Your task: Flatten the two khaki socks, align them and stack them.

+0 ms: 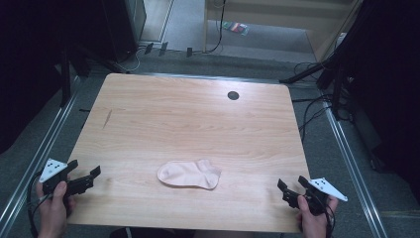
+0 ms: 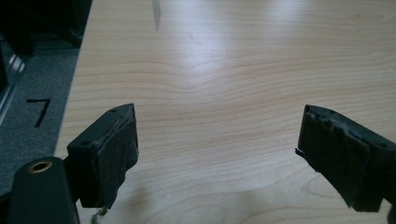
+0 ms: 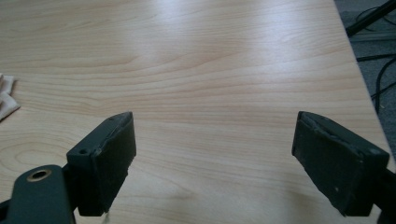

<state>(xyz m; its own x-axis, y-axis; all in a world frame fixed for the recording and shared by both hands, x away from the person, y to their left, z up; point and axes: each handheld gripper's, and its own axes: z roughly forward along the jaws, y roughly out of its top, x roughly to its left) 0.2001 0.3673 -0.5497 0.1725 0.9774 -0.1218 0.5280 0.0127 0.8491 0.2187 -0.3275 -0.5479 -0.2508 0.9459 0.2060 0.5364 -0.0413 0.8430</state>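
Sock (image 1: 189, 174): pale pink, soft knit, prob. cotton, lower centre of wood-grain table (image 1: 198, 119). Left gripper (image 1: 85, 178), right gripper (image 1: 292, 191): jaws spread, empty.

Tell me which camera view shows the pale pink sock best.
The high view: the pale pink ankle sock lies whole and flat on the light wooden table, between both grippers. The right gripper view catches a sliver of it at its left edge. The left gripper view offers bare tabletop ahead.
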